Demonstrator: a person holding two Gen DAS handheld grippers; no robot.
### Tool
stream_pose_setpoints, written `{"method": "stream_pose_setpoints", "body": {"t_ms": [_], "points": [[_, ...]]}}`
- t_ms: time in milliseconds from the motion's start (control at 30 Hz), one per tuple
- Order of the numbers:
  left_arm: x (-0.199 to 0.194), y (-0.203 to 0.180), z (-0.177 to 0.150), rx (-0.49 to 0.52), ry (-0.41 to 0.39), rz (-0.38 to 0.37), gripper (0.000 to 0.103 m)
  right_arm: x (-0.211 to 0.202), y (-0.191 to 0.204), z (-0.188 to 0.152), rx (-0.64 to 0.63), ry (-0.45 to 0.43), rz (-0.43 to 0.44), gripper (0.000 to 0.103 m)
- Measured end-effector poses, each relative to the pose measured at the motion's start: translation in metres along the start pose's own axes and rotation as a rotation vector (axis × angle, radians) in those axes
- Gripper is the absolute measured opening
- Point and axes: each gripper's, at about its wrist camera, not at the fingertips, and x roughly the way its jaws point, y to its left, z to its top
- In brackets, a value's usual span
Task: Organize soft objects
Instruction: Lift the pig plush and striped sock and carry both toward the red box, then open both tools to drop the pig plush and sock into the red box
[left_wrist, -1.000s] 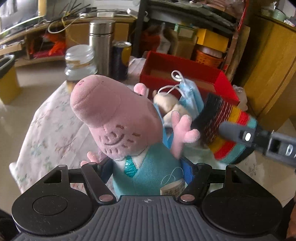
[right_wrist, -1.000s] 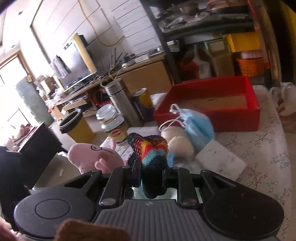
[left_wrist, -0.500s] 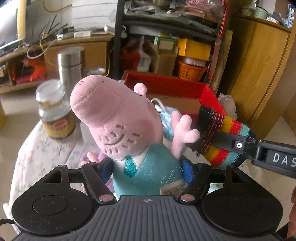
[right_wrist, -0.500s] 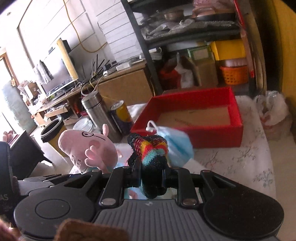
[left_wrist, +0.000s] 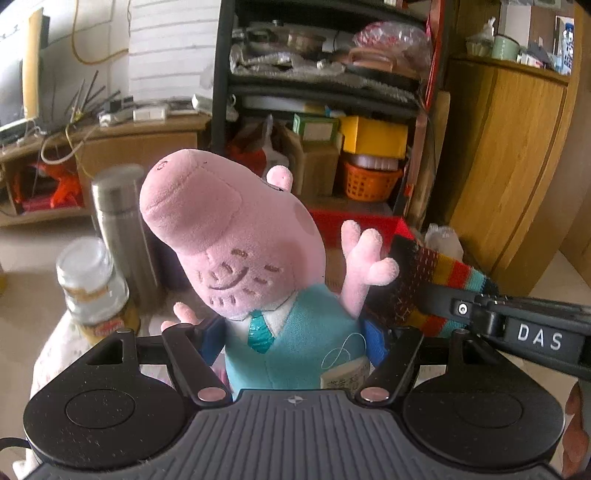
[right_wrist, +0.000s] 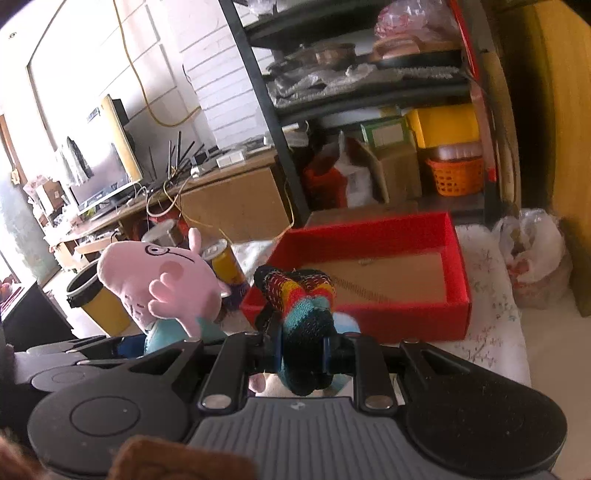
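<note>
Left tool (left_wrist: 295, 343): clamped on pig plush (left_wrist: 236, 240) torso, lifted for transfer.
Right tool (right_wrist: 301, 350): clamped on striped sock (right_wrist: 299, 295).
Red box (right_wrist: 458, 273), centre right: probably the destination.

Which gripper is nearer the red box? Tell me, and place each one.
Right. The right gripper, shut on the striped sock, sits just short of the red box's near wall. The left gripper, holding the pig toy, is off to its left, farther from the box.

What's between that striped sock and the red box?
Nothing solid: in the right wrist view the striped sock, clamped in the right tool, hangs just before the red box, its near wall unobstructed.
</note>
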Motion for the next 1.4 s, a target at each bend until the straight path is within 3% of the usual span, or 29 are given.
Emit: {"method": "stream_pose_setpoints", "body": {"t_ms": [700, 1000, 1267, 1333, 1400], "points": [[0.033, -0.021, 0.063, 0.048, -0.084, 0.014, 0.071, 0.021, -0.025, 0.068, 0.006, -0.103, -0.067, 0.000], [0.072, -0.026, 0.086, 0.070, -0.078, 0.045, 0.072, 0.063, -0.041, 0.091, 0.010, -0.067, -0.134, 0.000], [0.119, -0.020, 0.093, 0.040, -0.006, 0.053, 0.073, 0.112, -0.066, 0.095, 0.079, 0.035, -0.172, 0.000], [0.124, -0.019, 0.093, 0.045, 0.004, 0.051, 0.080, 0.121, -0.067, 0.093, 0.067, 0.065, -0.177, 0.001], [0.123, -0.020, 0.094, 0.058, -0.012, 0.081, 0.088, 0.124, -0.070, 0.090, 0.070, 0.075, -0.186, 0.010]]}}
